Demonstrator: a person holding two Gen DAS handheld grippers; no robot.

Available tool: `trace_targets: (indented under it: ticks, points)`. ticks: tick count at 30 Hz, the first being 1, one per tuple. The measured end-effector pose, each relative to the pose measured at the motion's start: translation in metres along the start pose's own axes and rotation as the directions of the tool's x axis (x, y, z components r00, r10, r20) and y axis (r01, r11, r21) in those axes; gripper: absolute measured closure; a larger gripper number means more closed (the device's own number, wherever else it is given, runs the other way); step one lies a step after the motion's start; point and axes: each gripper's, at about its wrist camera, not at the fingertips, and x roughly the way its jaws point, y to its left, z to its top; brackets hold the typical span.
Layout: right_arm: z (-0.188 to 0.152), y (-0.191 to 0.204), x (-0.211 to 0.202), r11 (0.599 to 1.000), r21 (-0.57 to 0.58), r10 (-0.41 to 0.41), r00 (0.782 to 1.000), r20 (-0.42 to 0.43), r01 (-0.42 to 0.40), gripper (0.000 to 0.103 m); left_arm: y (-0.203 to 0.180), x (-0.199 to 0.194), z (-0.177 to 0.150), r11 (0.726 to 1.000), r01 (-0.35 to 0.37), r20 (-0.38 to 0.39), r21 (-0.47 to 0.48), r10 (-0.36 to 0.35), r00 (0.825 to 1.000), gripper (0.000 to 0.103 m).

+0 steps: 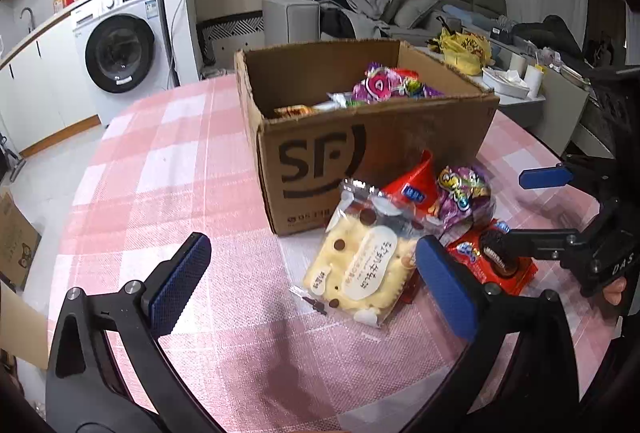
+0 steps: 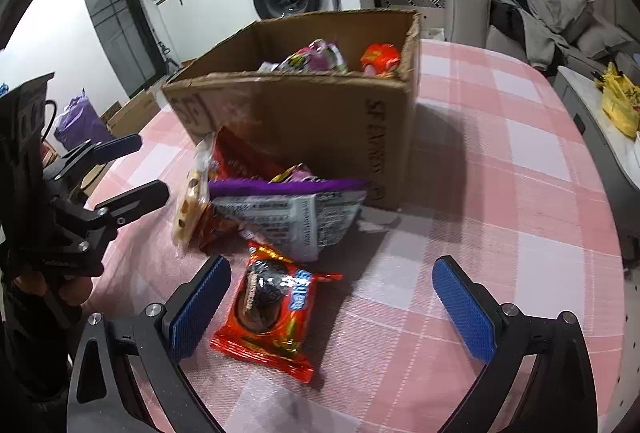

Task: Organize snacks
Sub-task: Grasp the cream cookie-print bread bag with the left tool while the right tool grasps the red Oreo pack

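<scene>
An open SF cardboard box (image 1: pixel 320 161) (image 2: pixel 312 121) stands on the pink checked table and holds several snack packs (image 1: pixel 384 85). In front of it lies a small pile: a yellow biscuit pack (image 1: pixel 360 269) (image 2: pixel 188 201), a red pack (image 1: pixel 412 189), a purple pack (image 1: pixel 464 193) (image 2: pixel 288 209) and a red chocolate-pie pack (image 1: pixel 496 261) (image 2: pixel 268 313). My left gripper (image 1: pixel 316 281) is open, low over the table, its right pad beside the biscuit pack. My right gripper (image 2: pixel 332 305) is open, with the chocolate-pie pack between its fingers near the left pad. Both are empty.
The round table (image 1: pixel 168 161) (image 2: pixel 520 161) has its edge at left and right. A washing machine (image 1: pixel 120 45) and counter stand behind. A sofa (image 1: pixel 400 5) and a side table with a yellow bag (image 1: pixel 468 49) are at the back right. Boxes sit on the floor at left (image 1: pixel 16 237).
</scene>
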Motion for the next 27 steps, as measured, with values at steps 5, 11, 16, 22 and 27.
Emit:
trace_targets:
  ticks: [5,11,16,22,27]
  points:
    - [-0.003,0.006,0.008,1.000,-0.028,0.010,1.000,-0.028,-0.011,0.000,-0.002,0.013,-0.001,1.000,0.024,-0.029,0.008,-0.024,0.999,0.001]
    - [-0.004,0.011,0.013,0.999,-0.044,0.010,0.999,-0.040,-0.012,0.000,-0.004,0.024,-0.008,0.999,0.023,-0.046,0.022,-0.022,0.999,0.001]
    - [-0.006,0.017,0.018,0.998,-0.058,0.003,0.999,-0.054,-0.006,0.000,-0.007,0.032,-0.012,0.999,0.036,-0.064,0.022,-0.034,0.997,0.001]
    - [-0.012,0.013,0.024,0.996,-0.087,-0.018,0.995,-0.099,0.009,0.000,-0.006,0.041,-0.017,0.999,0.036,-0.078,0.020,-0.035,0.996,0.001]
    - [-0.018,-0.001,0.020,0.992,-0.126,-0.043,0.990,-0.131,0.026,0.000,-0.002,0.044,-0.016,0.999,0.035,-0.080,0.013,-0.034,0.996,0.001]
